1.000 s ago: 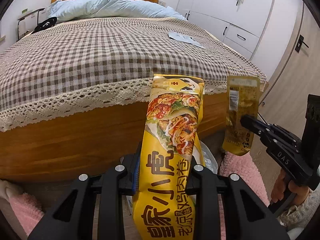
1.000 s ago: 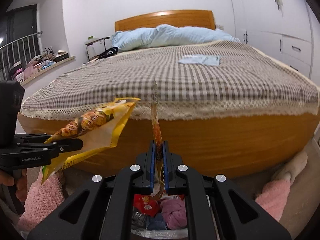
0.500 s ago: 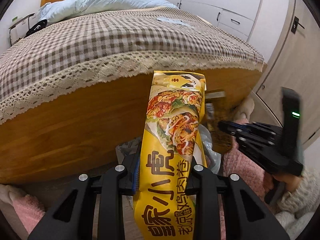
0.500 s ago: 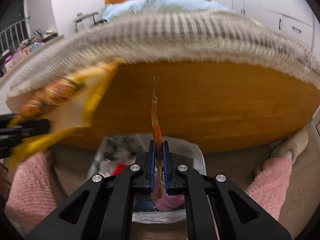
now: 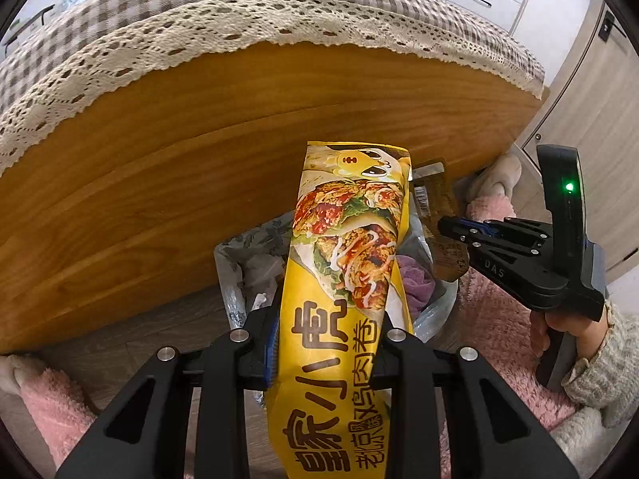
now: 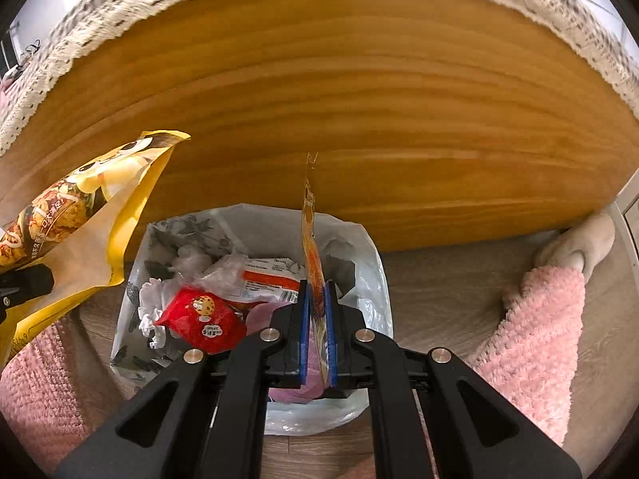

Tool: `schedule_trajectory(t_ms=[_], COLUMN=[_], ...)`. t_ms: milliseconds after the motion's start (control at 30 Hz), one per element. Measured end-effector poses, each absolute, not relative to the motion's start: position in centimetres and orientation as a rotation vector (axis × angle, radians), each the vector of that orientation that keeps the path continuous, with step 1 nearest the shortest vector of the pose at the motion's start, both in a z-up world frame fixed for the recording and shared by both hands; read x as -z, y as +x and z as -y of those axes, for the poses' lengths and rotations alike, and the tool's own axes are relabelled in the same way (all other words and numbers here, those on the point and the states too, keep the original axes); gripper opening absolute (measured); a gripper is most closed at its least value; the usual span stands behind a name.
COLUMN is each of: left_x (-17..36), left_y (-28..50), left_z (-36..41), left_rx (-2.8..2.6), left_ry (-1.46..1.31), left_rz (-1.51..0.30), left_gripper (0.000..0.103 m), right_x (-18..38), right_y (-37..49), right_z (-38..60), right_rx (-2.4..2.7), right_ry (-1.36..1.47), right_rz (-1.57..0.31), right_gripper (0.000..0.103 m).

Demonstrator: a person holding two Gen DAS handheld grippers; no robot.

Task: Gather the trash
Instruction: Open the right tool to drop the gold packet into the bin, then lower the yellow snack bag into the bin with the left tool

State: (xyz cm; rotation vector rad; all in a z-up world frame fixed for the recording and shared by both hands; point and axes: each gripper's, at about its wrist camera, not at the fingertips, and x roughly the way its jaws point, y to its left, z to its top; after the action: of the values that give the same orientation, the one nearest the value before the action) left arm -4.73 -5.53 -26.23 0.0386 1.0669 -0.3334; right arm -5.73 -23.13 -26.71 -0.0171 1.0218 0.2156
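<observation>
A long yellow food wrapper stands upright between the pads of my left gripper, which is shut on it. It hangs over a bin lined with a plastic bag. To its right, my right gripper pinches a small brown sachet wrapper. In the right wrist view that sachet shows edge-on in my right gripper, directly above the bin liner. The bin holds a red snack packet and crumpled paper. The yellow wrapper enters from the left.
The wooden bed frame rises just behind the bin, with a lace-edged checked cover above. Pink fluffy slippers and a beige one lie on the floor beside the bin. A hand in a knitted sleeve holds the right gripper.
Both grippers have sunk and tipped downward with their wrappers. The bed top has slid out of view and the bin now sits right under them.
</observation>
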Motion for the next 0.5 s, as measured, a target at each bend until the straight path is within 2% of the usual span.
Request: schedule_trajectory(t_ms=[200,267,300,400,433,500], left_x=[26.34,26.29,26.23,26.16,26.18,26.2], left_y=[-5.03,-4.99,-4.96,-4.88,-4.83,-4.89], left_z=[5.13,5.24,5.32,5.33,5.39,5.34], left_rx=[0.325,0.325,0.324,0.322,0.322,0.32], left_ry=[0.052,0.055,0.057,0.055,0.054,0.053], left_rz=[-1.078,-1.077,-1.075,-1.07,-1.071,-1.07], left_gripper=[0.027,0.027,0.027,0.027,0.027,0.027], right_x=[27.39,27.39,27.3,26.89,26.87,26.89], right_y=[-4.82,-4.75,-4.76,-4.95,-4.97,-5.03], right_z=[22.78,22.99,23.05,23.08,23.13,23.33], right_rx=[-0.223,-0.228,-0.232,-0.251,-0.251,-0.274], right_ry=[-0.026,-0.011,-0.006,-0.004,-0.002,0.022], right_rz=[-1.052,-1.053,-1.048,-1.031,-1.033,-1.038], right_gripper=[0.011,0.034,0.054,0.063,0.071,0.079])
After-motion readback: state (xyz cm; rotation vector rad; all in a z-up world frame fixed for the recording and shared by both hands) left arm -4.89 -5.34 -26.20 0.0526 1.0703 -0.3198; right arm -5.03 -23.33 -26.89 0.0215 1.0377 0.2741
